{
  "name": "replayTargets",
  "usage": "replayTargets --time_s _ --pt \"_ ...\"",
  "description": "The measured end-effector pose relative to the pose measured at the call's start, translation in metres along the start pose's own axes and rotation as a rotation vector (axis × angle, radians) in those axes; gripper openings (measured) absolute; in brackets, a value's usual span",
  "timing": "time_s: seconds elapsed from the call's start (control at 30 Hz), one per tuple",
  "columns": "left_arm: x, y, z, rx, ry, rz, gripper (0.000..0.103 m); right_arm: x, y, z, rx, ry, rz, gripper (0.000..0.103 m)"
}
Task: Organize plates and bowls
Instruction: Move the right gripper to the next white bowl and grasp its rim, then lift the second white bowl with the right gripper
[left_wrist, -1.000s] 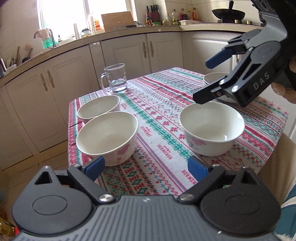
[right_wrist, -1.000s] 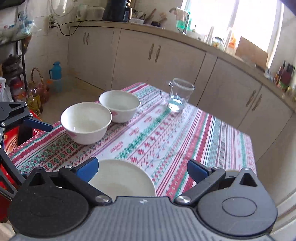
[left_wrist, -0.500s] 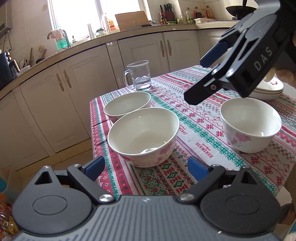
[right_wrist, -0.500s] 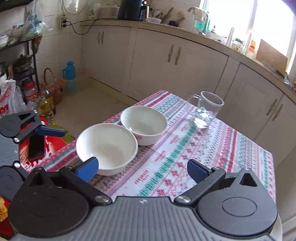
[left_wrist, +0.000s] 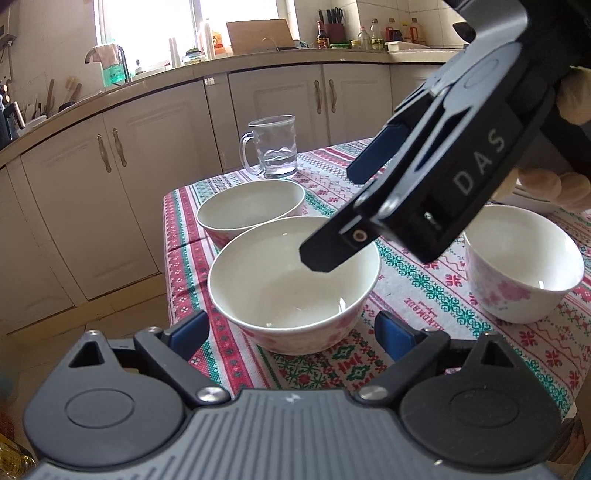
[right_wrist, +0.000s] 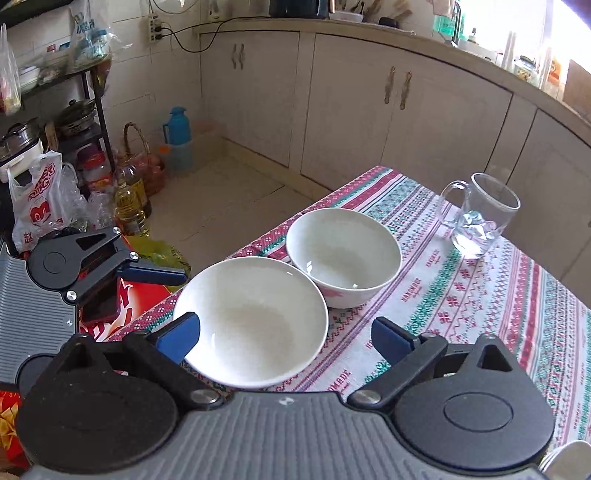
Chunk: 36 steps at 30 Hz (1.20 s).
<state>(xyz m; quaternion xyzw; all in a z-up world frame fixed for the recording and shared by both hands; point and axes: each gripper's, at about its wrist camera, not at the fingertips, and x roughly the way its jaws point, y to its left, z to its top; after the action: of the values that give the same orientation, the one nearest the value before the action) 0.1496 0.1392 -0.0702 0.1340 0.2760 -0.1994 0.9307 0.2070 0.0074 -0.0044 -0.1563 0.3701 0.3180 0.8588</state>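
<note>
Two white bowls stand touching at the table's corner, the near bowl (left_wrist: 291, 280) (right_wrist: 251, 317) and the far bowl (left_wrist: 251, 206) (right_wrist: 343, 254). A third bowl with pink flowers (left_wrist: 521, 266) stands apart to the right. My left gripper (left_wrist: 291, 330) is open, low at the table edge, with the near bowl just ahead between its pads. My right gripper (right_wrist: 284, 338) (left_wrist: 332, 216) hovers over the same bowl. Its jaws are closing, wide apart on either side of the bowl, and the pads do not press on it. A stack of plates (left_wrist: 532, 197) is mostly hidden behind it.
A glass mug (left_wrist: 273, 151) (right_wrist: 480, 218) with a little water stands behind the bowls. The patterned tablecloth (right_wrist: 461, 295) ends close to the bowls. Beyond the edge, bottles and bags (right_wrist: 125, 199) crowd the floor. Cabinets (left_wrist: 129, 177) line the wall behind.
Both grippers have moved toward the two bowls at the corner. The right gripper has swung from above the right-hand bowl to above the near bowl, and its pads stand slightly closer together.
</note>
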Motion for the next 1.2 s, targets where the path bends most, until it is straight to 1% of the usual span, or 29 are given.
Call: replayTargets --time_s 0.07,0.2,0.27,0.33,0.57,0.63,0.77,1.2 --pt "0.002 0.001 0.000 -0.001 -0.002 -0.010 0.096 0.007 -0.001 0.002 0.008 0.017 0.023 0.097" --pt "0.004 0.005 -0.001 -0.018 -0.007 -0.024 0.095 0.021 -0.005 0.005 0.024 0.052 0.053 0.087" --pt "0.004 0.007 -0.001 -0.025 -0.010 -0.035 0.095 0.028 -0.008 0.006 0.036 0.069 0.061 0.085" --pt "0.005 0.008 -0.001 -0.027 -0.009 -0.042 0.094 0.032 -0.011 0.006 0.049 0.078 0.075 0.081" --pt "0.005 0.010 0.001 -0.021 -0.016 -0.059 0.093 0.040 -0.019 0.009 0.089 0.100 0.107 0.072" --pt "0.005 0.011 0.001 -0.021 -0.018 -0.059 0.093 0.042 -0.020 0.009 0.094 0.105 0.111 0.068" --pt "0.008 0.013 0.002 -0.029 -0.012 -0.065 0.091 0.043 -0.021 0.010 0.095 0.111 0.114 0.067" --pt "0.008 0.012 0.005 -0.024 -0.001 -0.073 0.090 0.044 -0.023 0.007 0.108 0.113 0.133 0.068"
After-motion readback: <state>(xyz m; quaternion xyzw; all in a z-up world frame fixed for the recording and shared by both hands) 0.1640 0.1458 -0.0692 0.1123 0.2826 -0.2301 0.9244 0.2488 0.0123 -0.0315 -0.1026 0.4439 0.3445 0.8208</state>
